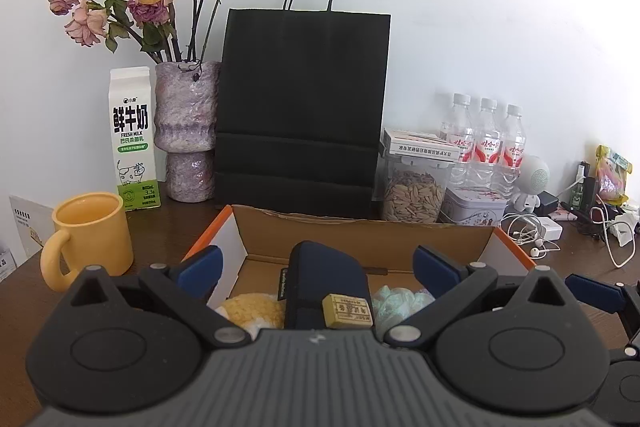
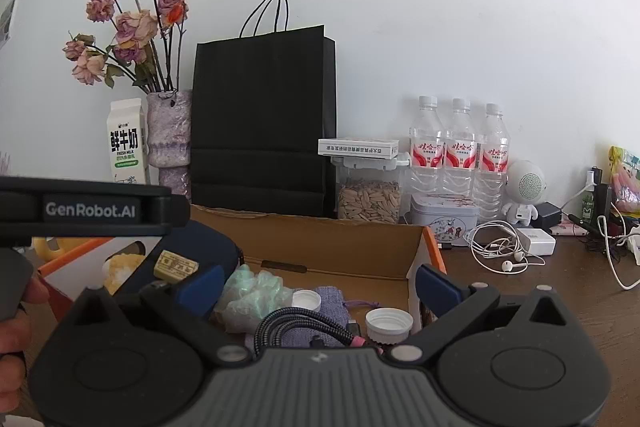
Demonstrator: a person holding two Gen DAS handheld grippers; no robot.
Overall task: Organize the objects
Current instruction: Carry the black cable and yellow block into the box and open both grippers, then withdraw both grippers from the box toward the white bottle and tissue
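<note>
Hovering over the box (image 1: 360,227), both grippers side by side, pointing slightly down.

Left gripper (image 1: 318,263): gaping at full width, gripping nothing; blue pads standing apart above the box's near half. Lying between and below them: a navy pouch (image 1: 320,283), with a small tan block (image 1: 347,311) resting on it, a yellow sponge (image 1: 252,311) just left, a pale green mesh ball (image 1: 400,301) just right.

Right gripper (image 2: 320,285): likewise spread wide, holding nothing. Sitting under its span inside the box: the mesh ball, a purple knit bag (image 2: 328,299), two white caps (image 2: 388,323), a braided cable (image 2: 304,331) lying closest to the camera.

Showing at the right view's left edge: the other gripper's body, marked GenRobot.AI, with part of a hand (image 2: 12,327) beneath.

Standing behind the box on the table (image 2: 560,307): a black bag (image 1: 304,107), a milk carton (image 1: 134,139), a vase (image 1: 188,131), a yellow mug (image 1: 92,235), a seed jar (image 1: 412,191), three bottles (image 1: 484,143). Trailing to the right: white earphones (image 2: 504,251).
</note>
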